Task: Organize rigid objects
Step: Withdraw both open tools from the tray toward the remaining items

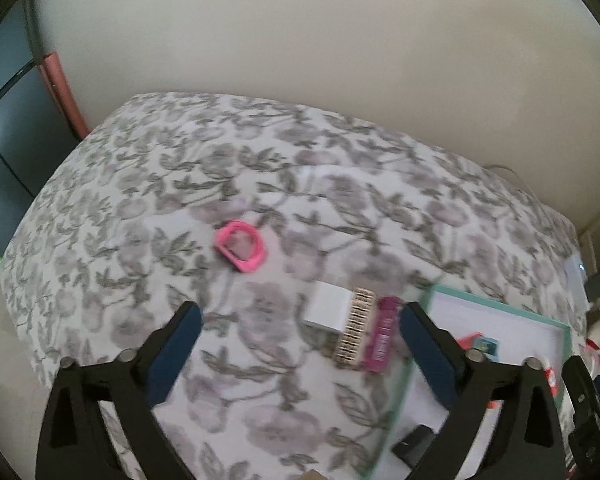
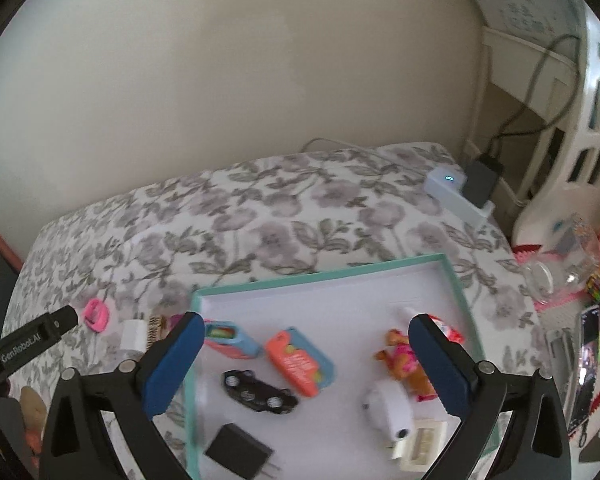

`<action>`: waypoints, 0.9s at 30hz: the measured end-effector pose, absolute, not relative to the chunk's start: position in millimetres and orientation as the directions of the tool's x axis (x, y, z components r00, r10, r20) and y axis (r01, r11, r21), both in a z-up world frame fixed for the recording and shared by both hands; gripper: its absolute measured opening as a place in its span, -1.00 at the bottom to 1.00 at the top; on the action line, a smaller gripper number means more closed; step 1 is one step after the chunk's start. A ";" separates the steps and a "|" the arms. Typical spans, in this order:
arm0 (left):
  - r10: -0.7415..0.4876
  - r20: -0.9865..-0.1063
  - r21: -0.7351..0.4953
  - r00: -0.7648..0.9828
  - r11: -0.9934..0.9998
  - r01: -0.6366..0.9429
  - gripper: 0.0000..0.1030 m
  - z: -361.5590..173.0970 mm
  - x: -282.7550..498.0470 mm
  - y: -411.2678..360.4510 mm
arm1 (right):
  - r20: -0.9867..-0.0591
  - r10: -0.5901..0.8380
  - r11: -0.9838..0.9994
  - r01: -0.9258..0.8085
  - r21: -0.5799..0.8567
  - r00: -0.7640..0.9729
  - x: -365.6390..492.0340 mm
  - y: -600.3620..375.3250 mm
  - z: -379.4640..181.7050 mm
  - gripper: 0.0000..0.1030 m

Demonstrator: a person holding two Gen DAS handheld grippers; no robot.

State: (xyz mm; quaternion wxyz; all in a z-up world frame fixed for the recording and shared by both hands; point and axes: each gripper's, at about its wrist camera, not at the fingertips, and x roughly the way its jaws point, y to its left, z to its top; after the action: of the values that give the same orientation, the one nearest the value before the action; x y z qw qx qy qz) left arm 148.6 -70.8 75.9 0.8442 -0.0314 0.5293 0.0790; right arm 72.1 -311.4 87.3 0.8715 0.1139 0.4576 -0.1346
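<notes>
The left gripper (image 1: 298,326) is held above the floral bedcover (image 1: 148,184) with its jaws spread wide and nothing between them. Ahead of it lie a pink ring-shaped frame (image 1: 242,250) and, nearer the tray, a white charger block (image 1: 327,311), a beige comb-like piece (image 1: 355,329) and a magenta tube (image 1: 383,338), set side by side and touching. The right gripper (image 2: 306,350) is likewise fully open and empty, positioned over the teal-rimmed tray (image 2: 320,274). The tray holds a black toy car (image 2: 259,393), an orange-and-blue case (image 2: 300,361), a black plug adapter (image 2: 240,451), a white camera-like device (image 2: 388,406) and a small doll (image 2: 402,360). A white box with a lit display (image 2: 446,182) sits at the bedcover's far corner.
</notes>
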 end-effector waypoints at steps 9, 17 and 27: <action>0.170 -0.896 0.044 0.411 0.954 -0.297 1.00 78.7 151.3 -0.4 | -0.831 -0.060 0.968 0.236 0.087 0.553 87.9 -255.1 82.6 1.00; 0.239 -0.895 0.077 0.376 0.915 -0.396 1.00 75.6 150.7 58.9 | -0.826 0.023 0.982 0.141 0.124 0.563 98.9 -205.6 76.2 1.00; 0.214 -0.915 0.060 0.343 0.911 -0.409 1.00 53.4 160.2 84.7 | -0.847 0.068 0.990 0.070 0.123 0.528 112.8 -167.7 50.1 1.00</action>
State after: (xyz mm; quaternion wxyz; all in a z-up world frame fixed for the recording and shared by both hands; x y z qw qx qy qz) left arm 160.2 84.7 53.4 0.8143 -0.0902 0.5405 0.1912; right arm 112.8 -167.7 50.1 0.8711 0.0712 0.4859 -0.0007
